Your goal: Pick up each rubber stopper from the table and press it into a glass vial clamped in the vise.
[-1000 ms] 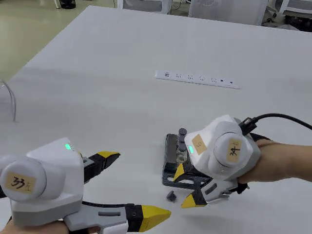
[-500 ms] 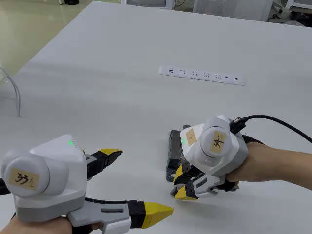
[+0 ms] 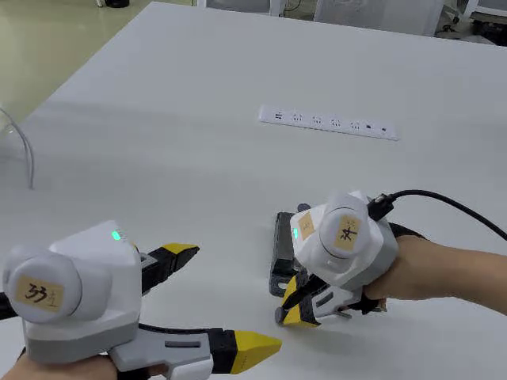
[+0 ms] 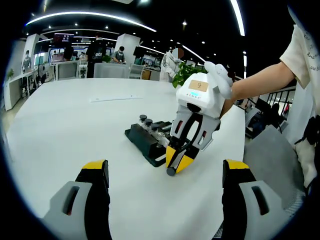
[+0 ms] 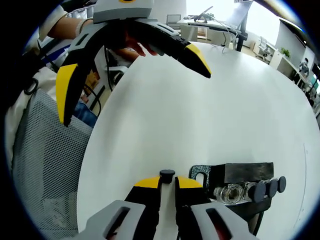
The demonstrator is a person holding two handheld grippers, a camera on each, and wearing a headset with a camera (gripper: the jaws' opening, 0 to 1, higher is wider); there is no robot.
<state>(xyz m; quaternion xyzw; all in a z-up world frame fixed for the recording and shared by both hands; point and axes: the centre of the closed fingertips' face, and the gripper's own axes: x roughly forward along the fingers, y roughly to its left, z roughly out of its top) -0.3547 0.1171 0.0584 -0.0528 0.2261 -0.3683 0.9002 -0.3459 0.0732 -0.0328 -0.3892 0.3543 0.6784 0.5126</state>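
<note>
The right gripper [image 3: 289, 315] is pinched shut on the rubber stopper [image 5: 166, 175] just in front of the vise [image 5: 242, 172], the left gripper [image 3: 224, 299] gaping well clear of it, so I'd lift level, centre over the vise's unstoppered vial [image 5: 226, 193], then press straight.

The right tongs [image 5: 167, 184] rise from the bottom edge, their yellow tips pinched on a dark rubber stopper [image 5: 167, 175] over the white worktop [image 5: 200, 120]. Just to their right sits a black vise [image 5: 245, 172] clamping a row of glass vials [image 5: 227, 193]. The nearest vial is uncapped and those behind it carry dark stoppers. The left tongs [image 5: 132, 75] reach across the top, jaws spread wide.
</note>
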